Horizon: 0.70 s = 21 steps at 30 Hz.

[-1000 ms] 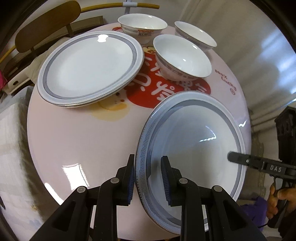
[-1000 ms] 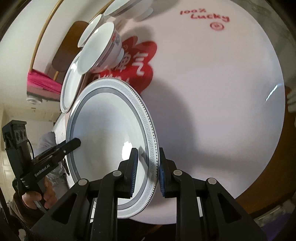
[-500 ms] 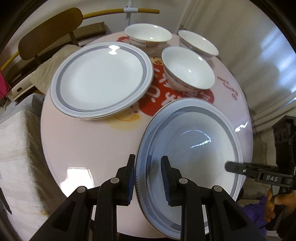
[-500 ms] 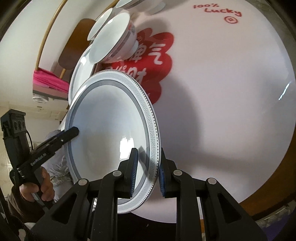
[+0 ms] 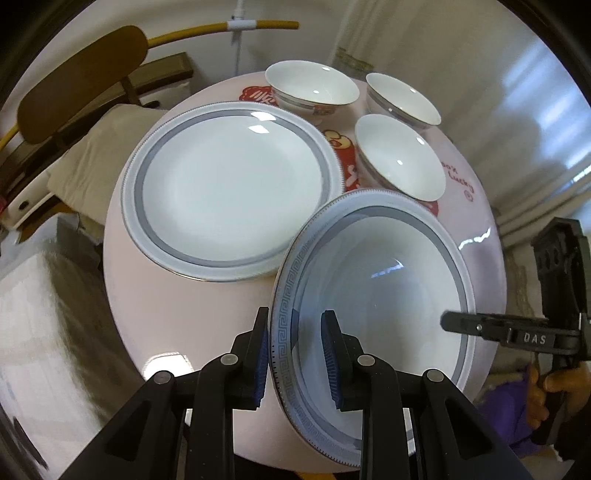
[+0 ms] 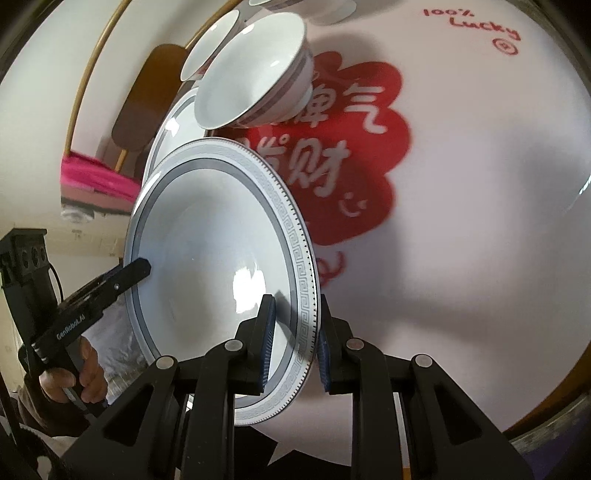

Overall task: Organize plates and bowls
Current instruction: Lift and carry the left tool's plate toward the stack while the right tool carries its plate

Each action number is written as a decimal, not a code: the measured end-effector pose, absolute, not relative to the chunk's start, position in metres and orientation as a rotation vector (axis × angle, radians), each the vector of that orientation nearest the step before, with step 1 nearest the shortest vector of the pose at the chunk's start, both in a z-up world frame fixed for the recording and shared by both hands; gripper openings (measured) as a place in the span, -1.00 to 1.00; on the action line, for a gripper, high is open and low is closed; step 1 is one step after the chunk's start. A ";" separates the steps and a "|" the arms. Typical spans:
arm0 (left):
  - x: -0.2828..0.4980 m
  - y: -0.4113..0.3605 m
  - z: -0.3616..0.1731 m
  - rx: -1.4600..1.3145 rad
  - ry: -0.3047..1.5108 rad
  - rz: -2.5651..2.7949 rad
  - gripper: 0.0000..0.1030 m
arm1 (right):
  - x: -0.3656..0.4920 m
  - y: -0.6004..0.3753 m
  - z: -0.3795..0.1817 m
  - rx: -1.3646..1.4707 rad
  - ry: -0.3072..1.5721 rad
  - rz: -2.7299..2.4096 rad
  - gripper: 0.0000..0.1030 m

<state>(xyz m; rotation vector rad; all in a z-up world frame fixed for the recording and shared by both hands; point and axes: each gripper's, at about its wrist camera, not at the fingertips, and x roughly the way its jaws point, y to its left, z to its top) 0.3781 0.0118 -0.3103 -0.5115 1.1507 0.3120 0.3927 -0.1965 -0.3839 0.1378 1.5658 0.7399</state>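
A white deep plate with a grey key-pattern rim hangs tilted above the round table. My left gripper is shut on its near rim. My right gripper is shut on the opposite rim of the same plate, and shows in the left wrist view as a black arm at the right. A stack of matching plates lies on the table to the left, its edge just under the held plate. Three white bowls stand behind.
The table carries a red print and "100% Lucky" lettering. A wooden chair back and a cushion stand beyond the table's left edge. A person's hands hold both grippers.
Both grippers have carried the plate leftward and a little higher, toward the stack of plates. Its rim now overlaps the stack's edge. Both grips are unchanged.
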 end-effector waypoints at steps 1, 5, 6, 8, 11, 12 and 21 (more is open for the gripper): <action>0.375 0.018 -0.309 -0.501 1.154 0.299 -0.57 | 0.391 -0.191 -0.384 0.146 1.565 0.731 -0.60; 0.370 0.046 -0.308 -0.473 1.169 0.244 -0.57 | 0.378 -0.172 -0.384 0.189 1.560 0.689 -0.60; 0.368 0.054 -0.306 -0.468 1.168 0.234 -0.57 | 0.376 -0.165 -0.384 0.203 1.557 0.679 -0.60; 0.368 0.067 -0.304 -0.458 1.168 0.223 -0.57 | 0.372 -0.155 -0.383 0.219 1.550 0.665 -0.60; 0.369 0.084 -0.300 -0.443 1.163 0.203 -0.57 | 0.369 -0.140 -0.378 0.238 1.535 0.644 -0.60; 0.369 0.089 -0.299 -0.440 1.160 0.196 -0.57 | 0.369 -0.138 -0.377 0.241 1.530 0.640 -0.60; 0.370 0.127 -0.291 -0.404 1.146 0.139 -0.57 | 0.373 -0.111 -0.371 0.284 1.492 0.578 -0.60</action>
